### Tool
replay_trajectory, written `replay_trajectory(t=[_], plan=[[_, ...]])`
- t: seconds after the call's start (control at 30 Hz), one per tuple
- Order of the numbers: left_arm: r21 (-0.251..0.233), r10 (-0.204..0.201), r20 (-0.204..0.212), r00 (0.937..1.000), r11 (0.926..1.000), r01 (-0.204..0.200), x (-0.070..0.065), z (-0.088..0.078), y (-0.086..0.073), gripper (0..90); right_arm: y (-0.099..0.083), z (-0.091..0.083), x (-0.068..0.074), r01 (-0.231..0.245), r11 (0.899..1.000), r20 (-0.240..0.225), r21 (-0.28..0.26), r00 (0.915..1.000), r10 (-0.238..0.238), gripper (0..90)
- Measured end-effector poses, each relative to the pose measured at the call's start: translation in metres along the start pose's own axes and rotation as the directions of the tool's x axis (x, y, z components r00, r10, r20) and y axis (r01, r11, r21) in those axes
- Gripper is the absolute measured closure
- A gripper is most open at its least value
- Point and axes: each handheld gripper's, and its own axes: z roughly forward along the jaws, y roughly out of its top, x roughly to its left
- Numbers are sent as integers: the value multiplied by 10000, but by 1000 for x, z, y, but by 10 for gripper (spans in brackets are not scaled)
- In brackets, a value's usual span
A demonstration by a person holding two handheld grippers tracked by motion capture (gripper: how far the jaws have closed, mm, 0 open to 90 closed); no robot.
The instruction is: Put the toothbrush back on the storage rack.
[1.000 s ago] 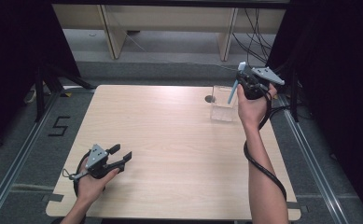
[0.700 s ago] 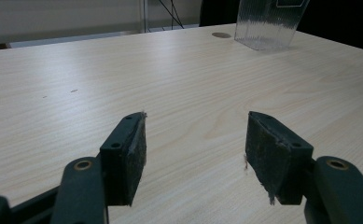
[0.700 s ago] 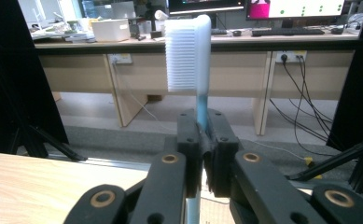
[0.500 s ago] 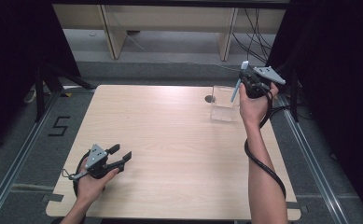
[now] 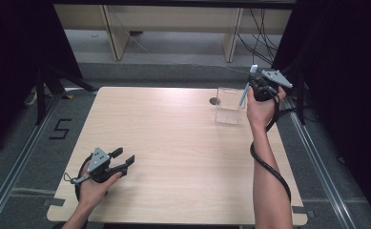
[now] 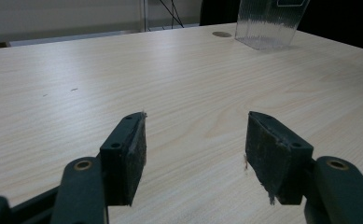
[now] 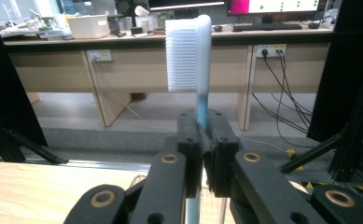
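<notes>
clamping right gripper [image 7: 201, 154] hiding toothbrush [image 7: 195, 51] handle, left gripper [image 6: 195, 154] apart, empty

A single readable mark shows in the high view: a black figure "5" [image 5: 61, 129], set in tape on the grey floor [image 5: 25, 157] just left of the bench [image 5: 173, 157], near its far left corner. In the right gripper view, a screen [image 7: 272, 5] at the back carries small green dots and a pink patch, too small to read. The white box [image 7: 89, 25] on the far desk has no legible label.
</notes>
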Motion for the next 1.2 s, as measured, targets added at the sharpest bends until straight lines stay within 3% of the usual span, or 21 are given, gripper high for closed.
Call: replay_trajectory(t=[0.23, 0.33, 0.4, 0.43, 0.63, 0.67, 0.87, 0.93, 1.0, 1.1, 1.2], plan=[[119, 31, -47, 10000, 9999, -31, -1, 0, 0, 378, -6, 3, -3, -105, 9998, 148, 162, 9998, 102, 860], [129, 13, -48, 10000, 9999, -13, -1, 0, 0, 377, -9, 4, -4, 139, 9996, 137, 228, 9998, -142, 860], [146, 24, -49, 10000, 9999, -23, 0, 0, -1, 377, -12, 5, -3, -2, 9996, 139, 297, 9999, -2, 859], [146, 24, -49, 10000, 9999, -23, 0, 0, -1, 377, -13, 5, -3, 169, 9994, 154, 288, 9997, -174, 859], [199, 61, -59, 10000, 9998, -60, -1, 0, -1, 377, -20, 8, -3, 171, 9989, 193, 441, 9997, -180, 859], [199, 61, -59, 10000, 9998, -60, -1, 0, -1, 377, -21, 8, -3, 7, 9991, 203, 420, 9998, -15, 859], [97, 20, 25, 10000, 10000, -20, 0, 1, -2, 377, -28, 11, -5, 198, 9982, 184, 570, 9996, -209, 859], [84, 31, 23, 10000, 10000, -31, 0, 1, -2, 377, -30, 11, -3, -98, 9981, 262, 616, 9996, 82, 859], [101, 28, -6, 10000, 9999, -28, 0, 1, -2, 377, -31, 12, -5, 225, 9980, 198, 593, 9995, -237, 859], [192, 41, -43, 10000, 9998, -41, 0, 0, -1, 377, -33, 12, -3, -69, 9980, 244, 622, 9997, 53, 859], [89, 22, 21, 10000, 10000, -22, 0, 1, -2, 377, -34, 13, -5, 127, 9980, 194, 613, 9997, -139, 859]])
